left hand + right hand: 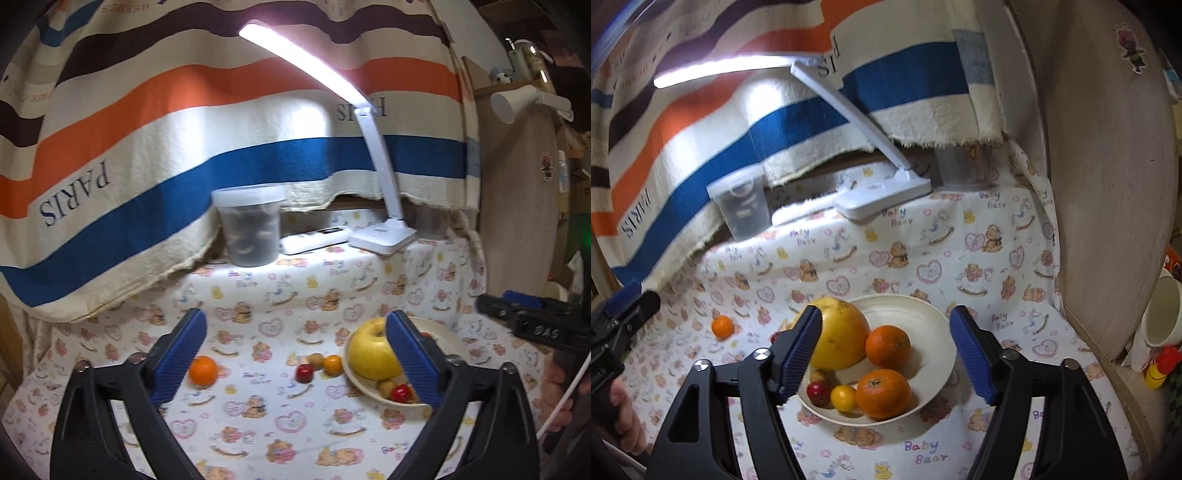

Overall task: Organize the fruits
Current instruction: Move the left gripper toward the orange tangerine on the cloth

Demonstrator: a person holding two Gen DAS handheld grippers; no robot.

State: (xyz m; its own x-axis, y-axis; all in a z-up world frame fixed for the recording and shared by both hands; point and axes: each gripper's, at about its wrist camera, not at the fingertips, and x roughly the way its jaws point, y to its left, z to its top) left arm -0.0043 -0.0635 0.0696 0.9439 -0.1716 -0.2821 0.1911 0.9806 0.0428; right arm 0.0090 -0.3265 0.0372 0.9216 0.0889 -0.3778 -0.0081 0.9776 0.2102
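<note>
In the right wrist view a cream plate (pixel 923 314) holds a big yellow fruit (pixel 846 332), two oranges (pixel 887 346) (pixel 883 392), a small yellow fruit (pixel 843 397) and a small red one (pixel 819 393). My right gripper (pixel 886 314) hangs open over the plate with nothing between its fingers. In the left wrist view my left gripper (pixel 296 315) is wide open and empty above the cloth. Loose on the cloth lie an orange (pixel 203 370), a small red fruit (pixel 304 373), a small brown fruit (pixel 316 359) and a small orange fruit (pixel 332 364), just left of the plate (pixel 443 339).
At the back stand a lit white desk lamp (pixel 382 238), a lidded plastic tub (pixel 251 229) and a flat white device (pixel 314 240), under a hanging striped cloth (pixel 147 147). A wooden board (pixel 1108 184) walls the right side, with a cup (pixel 1161 314) behind it.
</note>
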